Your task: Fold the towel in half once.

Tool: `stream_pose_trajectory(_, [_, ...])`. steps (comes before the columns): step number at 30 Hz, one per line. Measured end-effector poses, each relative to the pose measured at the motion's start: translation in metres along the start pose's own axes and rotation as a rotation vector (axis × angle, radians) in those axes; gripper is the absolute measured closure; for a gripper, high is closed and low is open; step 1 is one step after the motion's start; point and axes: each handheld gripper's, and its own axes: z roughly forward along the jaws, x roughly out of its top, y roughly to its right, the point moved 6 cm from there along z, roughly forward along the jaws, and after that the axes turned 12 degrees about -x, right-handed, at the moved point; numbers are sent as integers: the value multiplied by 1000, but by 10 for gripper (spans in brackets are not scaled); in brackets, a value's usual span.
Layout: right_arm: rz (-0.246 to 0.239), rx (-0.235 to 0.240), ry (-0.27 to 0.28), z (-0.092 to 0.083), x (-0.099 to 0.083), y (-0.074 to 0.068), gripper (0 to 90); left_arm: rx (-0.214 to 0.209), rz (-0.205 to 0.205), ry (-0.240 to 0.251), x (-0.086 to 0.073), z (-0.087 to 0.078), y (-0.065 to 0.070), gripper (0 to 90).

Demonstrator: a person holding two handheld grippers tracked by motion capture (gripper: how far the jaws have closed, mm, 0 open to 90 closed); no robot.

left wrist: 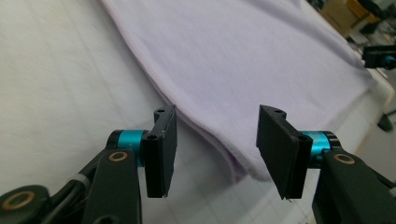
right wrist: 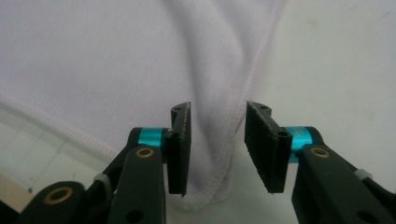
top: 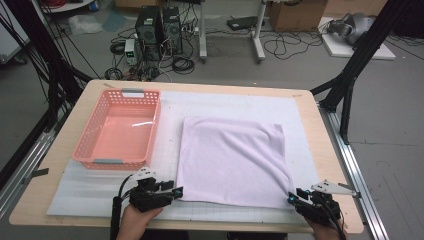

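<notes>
My left gripper (left wrist: 212, 154) has its jaws apart, and nothing is pinched. The near corner of the purple towel (left wrist: 243, 65) lies on the mat between them, low in the middle of the left gripper view. The pads do not press on it.

My right gripper (right wrist: 217, 149) has its jaws apart too, a bit closer together. A rolled fold of the towel (right wrist: 93, 60) runs down between them in the right gripper view. Its rounded end sits near the bottom of the frame, close by the left pad. I cannot tell if it touches that pad.

In the high view my left gripper (top: 172, 191) is at the bottom, left of middle, at the towel's (top: 232, 160) lower left corner. My right gripper (top: 295, 196) is at the lower right, at the other near corner. The towel lies folded and nearly flat in the middle of the white mat (top: 85, 192), with a soft wrinkle down its right side.

A pink basket (top: 100, 117) sits left of the towel, in the middle left of the frame. The mat lies on a wooden table (top: 327, 150).
</notes>
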Motion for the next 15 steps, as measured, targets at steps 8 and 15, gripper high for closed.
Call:
stream_pose_trajectory(8, [-59,34,-38,3,-2,-13,845,3,80,-51,-2,3,12,862])
stream_pose_trajectory(15, [-52,93,6,-20,12,-10,846,-185,19,22,15,-28,32,863])
